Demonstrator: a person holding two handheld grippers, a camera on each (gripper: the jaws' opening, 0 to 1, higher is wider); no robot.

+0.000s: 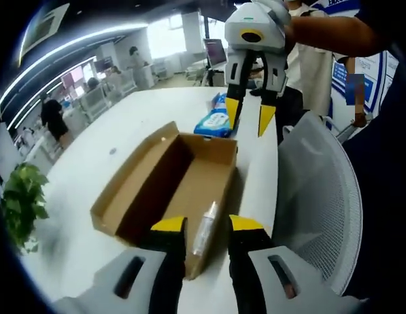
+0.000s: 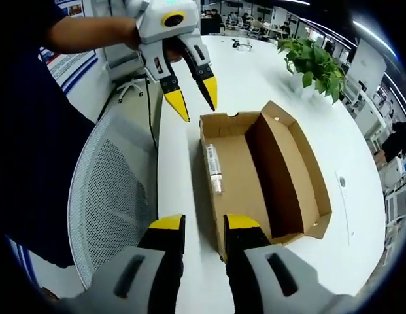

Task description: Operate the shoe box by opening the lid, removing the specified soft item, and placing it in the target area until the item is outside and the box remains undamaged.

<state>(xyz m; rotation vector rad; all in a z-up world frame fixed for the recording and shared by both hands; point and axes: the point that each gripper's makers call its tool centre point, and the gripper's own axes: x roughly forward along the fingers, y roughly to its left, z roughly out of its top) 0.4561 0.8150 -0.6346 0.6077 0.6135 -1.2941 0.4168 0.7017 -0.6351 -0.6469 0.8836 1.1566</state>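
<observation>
An open brown cardboard shoe box (image 1: 189,171) (image 2: 236,176) lies on the white table (image 1: 111,154), its lid flap (image 1: 132,178) folded out to one side and its inside bare. A white label strip (image 1: 204,227) (image 2: 214,167) runs along one long wall. Beyond the box's far end lies a blue soft pack (image 1: 214,122). My right gripper (image 1: 249,116) (image 2: 204,224) hangs open above that pack, nothing between its fingers. At the opposite end of the box my left gripper (image 1: 207,226) (image 2: 194,99) is raised and open, holding nothing.
A white mesh chair (image 1: 320,196) (image 2: 108,190) stands tight against the table's long side beside the box. A potted plant (image 1: 19,203) (image 2: 314,62) sits on the table past the lid side. A person (image 1: 320,59) stands at the table's end; desks and people fill the background.
</observation>
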